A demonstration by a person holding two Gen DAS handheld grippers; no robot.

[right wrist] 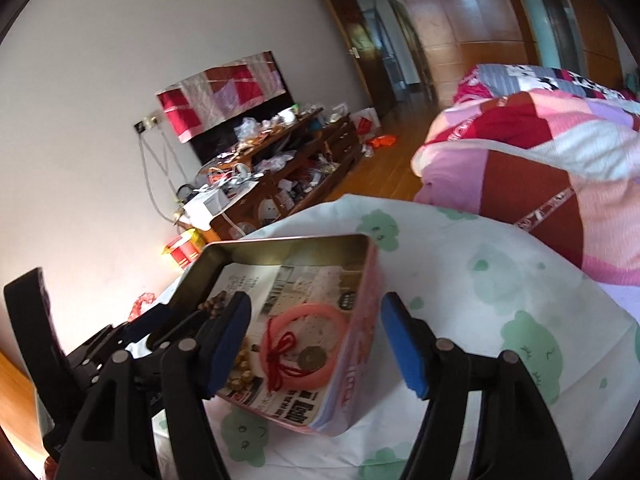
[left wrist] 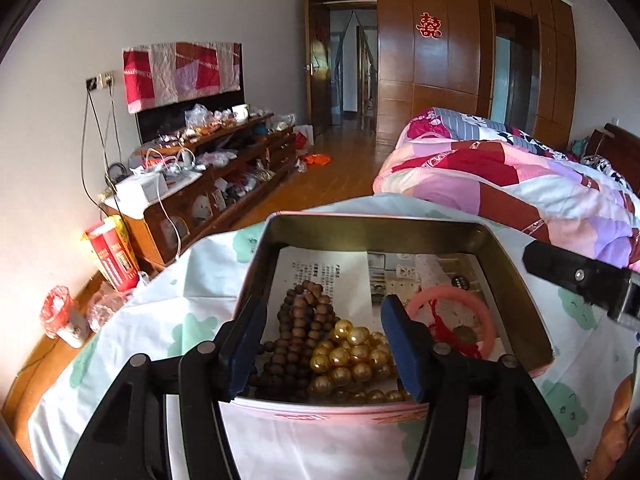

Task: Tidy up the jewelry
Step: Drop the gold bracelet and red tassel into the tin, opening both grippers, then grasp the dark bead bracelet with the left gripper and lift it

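Both hand-held grippers, left [left wrist: 324,344] and right [right wrist: 316,344], gape wide over the tin's [left wrist: 376,226] rim.

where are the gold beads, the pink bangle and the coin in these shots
gold beads [left wrist: 352,354], left wrist view, on the middle of the heap in the tin
pink bangle [right wrist: 338,322], right wrist view, on its upper right rim
coin [right wrist: 312,358], right wrist view, on its face, by the red cord

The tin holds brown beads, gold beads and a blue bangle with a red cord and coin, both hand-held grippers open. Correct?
Not quite: the bangle is pink, not blue, as the right wrist view shows. The rest holds: brown beads and gold beads lie in the tin, and the left hand-held gripper and right hand-held gripper are open.
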